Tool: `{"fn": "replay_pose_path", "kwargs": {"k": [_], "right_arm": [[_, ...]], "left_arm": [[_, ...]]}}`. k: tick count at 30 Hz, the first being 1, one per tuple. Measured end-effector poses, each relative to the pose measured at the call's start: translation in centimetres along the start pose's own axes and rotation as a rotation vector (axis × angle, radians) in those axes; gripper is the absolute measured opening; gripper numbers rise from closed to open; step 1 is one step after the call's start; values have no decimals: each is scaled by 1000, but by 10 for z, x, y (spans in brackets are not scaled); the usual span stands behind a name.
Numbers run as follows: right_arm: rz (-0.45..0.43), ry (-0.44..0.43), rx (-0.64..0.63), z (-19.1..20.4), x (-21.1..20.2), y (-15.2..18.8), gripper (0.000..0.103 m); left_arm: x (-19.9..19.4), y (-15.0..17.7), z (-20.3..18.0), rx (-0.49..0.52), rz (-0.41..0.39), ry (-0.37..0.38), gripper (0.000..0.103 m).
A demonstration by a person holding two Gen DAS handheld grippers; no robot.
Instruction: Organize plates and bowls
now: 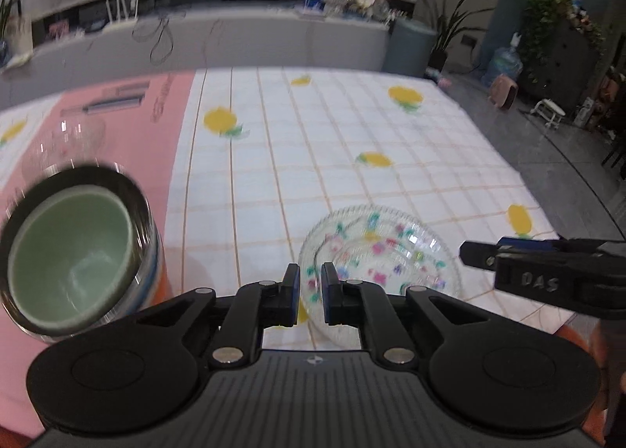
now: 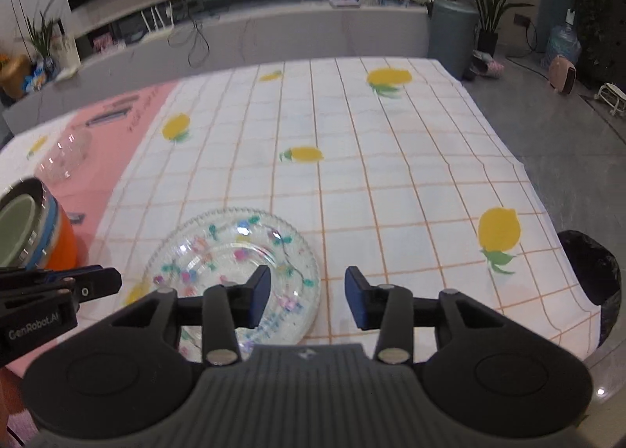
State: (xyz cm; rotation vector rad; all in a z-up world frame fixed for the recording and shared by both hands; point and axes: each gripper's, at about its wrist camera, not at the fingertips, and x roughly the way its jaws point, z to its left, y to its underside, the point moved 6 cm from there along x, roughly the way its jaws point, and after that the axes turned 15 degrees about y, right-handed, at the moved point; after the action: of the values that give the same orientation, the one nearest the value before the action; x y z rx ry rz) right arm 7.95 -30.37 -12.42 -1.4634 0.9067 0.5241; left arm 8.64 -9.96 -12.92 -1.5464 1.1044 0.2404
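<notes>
A clear glass plate (image 1: 379,252) (image 2: 234,264) with a coloured flower pattern lies flat on the checked lemon tablecloth near the front edge. To its left stands a stack of bowls (image 1: 70,248) (image 2: 23,229): a pale green one nested in a steel one, with blue and orange ones beneath. My left gripper (image 1: 311,287) (image 2: 117,279) hovers by the plate's left rim, jaws nearly together with only a thin slit, holding nothing. My right gripper (image 2: 307,291) (image 1: 463,254) hangs over the plate's right rim, open and empty, not touching it.
A small clear glass bowl (image 1: 78,135) (image 2: 66,158) sits further back on the pink mat (image 1: 129,158). The tablecloth (image 2: 391,174) stretches bare to the far edge. A black-lined bin (image 2: 594,272) stands off the table's right corner.
</notes>
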Motion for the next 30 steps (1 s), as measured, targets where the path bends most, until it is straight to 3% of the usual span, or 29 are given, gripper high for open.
{"fn": "replay_pose_path", "kwargs": {"k": [6, 9, 12, 15, 17, 23, 25, 27, 30], "right_arm": [[8, 22, 17, 4, -4, -2, 41], [63, 1, 0, 11, -3, -2, 41], [40, 6, -43, 22, -9, -8, 41], [18, -4, -86, 35, -13, -21, 53], [40, -37, -95, 44, -13, -30, 67], [144, -169, -29, 73, -2, -60, 67], [139, -191, -15, 84, -3, -73, 68], [124, -185, -14, 96, -4, -89, 76], [59, -176, -15, 115, -8, -115, 77]], "left_arm": [[-10, -11, -9, 85, 52, -6, 15], [-19, -20, -11, 100, 46, 38, 18], [-32, -34, -9, 112, 19, 72, 19], [-47, -54, -2, 135, -20, 72, 20], [-58, -69, 5, 146, -45, 61, 23], [-83, -110, 38, 138, -130, 47, 36], [-88, -121, 53, 125, -164, 26, 40], [-92, -130, 70, 99, -186, 13, 40], [-95, -140, 98, 50, -212, -2, 40]]}}
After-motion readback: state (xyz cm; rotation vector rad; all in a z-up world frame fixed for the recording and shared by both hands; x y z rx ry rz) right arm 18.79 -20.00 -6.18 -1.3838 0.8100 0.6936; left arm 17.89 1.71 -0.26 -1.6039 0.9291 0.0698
